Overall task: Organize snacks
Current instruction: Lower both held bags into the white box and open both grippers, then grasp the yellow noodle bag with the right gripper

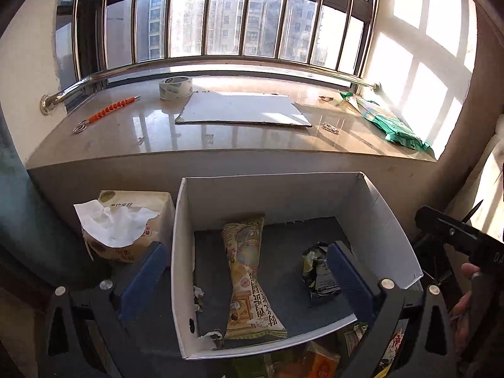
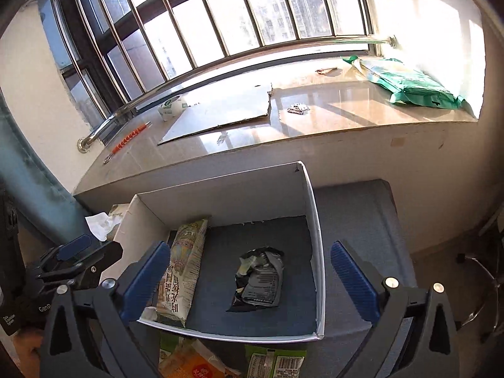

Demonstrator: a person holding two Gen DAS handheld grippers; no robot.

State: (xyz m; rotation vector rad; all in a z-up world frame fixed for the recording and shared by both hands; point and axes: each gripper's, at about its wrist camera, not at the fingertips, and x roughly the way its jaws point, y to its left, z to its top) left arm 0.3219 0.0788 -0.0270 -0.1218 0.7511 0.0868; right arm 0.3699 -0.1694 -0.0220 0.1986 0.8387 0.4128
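Note:
A white cardboard box (image 1: 381, 220) (image 2: 316, 236) stands on a blue-grey surface below the window sill. Inside lie a long beige snack pack (image 1: 249, 283) (image 2: 184, 267) and a crumpled dark snack bag (image 1: 316, 271) (image 2: 260, 280). More snack packs (image 1: 318, 359) (image 2: 274, 362) lie in front of the box's near wall, partly hidden. My left gripper (image 1: 247, 280) is open and empty, its fingers straddling the box. My right gripper (image 2: 249, 280) is open and empty above the box; its body also shows in the left wrist view (image 1: 456, 236).
A tissue pack (image 1: 126, 223) (image 2: 104, 220) stands left of the box. On the sill lie a tape roll (image 1: 174, 87) (image 2: 171, 107), a flat cardboard sheet (image 1: 242, 111) (image 2: 220, 113), an orange-handled tool (image 1: 110, 110) and a green package (image 1: 393, 123) (image 2: 412, 85).

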